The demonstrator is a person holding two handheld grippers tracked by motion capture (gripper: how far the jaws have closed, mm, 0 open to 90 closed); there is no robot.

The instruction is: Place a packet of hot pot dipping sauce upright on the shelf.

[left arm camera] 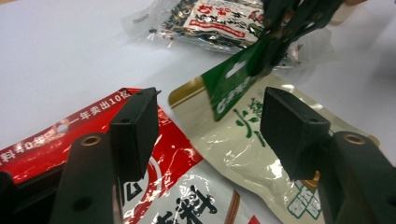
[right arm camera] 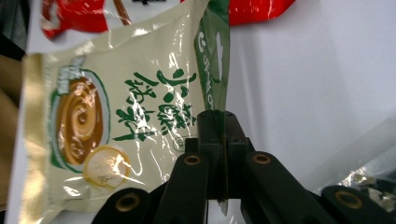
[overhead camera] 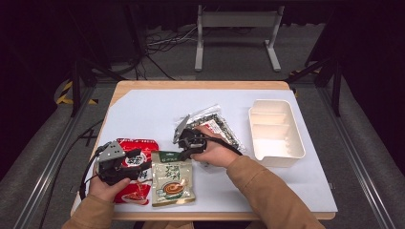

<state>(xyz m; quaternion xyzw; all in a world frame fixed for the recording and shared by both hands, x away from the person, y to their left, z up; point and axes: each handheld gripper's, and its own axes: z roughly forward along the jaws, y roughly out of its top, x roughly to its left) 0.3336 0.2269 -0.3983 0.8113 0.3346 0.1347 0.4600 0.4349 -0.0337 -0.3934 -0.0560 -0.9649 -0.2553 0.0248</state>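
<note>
- Right tool (overhead camera: 184, 151) clamps the green top edge of the cream sauce pouch (overhead camera: 172, 182), apparently to lift it off the counter (overhead camera: 143, 107)
- Left tool (overhead camera: 136, 160), jaws wide and empty, hovers over the red pouch (overhead camera: 138, 145) beside it
- Seaweed packet (overhead camera: 217, 125) and white tray (overhead camera: 274, 131) lie beyond, well apart; nothing blocks the way

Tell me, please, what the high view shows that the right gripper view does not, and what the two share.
The high view adds the white divided tray at the table's right side and the left tongs, open over the red packet. The right gripper view adds the close detail: the right tongs are shut on the green top strip of the cream packet. Both share the cream packet, the red packet and the white sheet beneath them.
</note>
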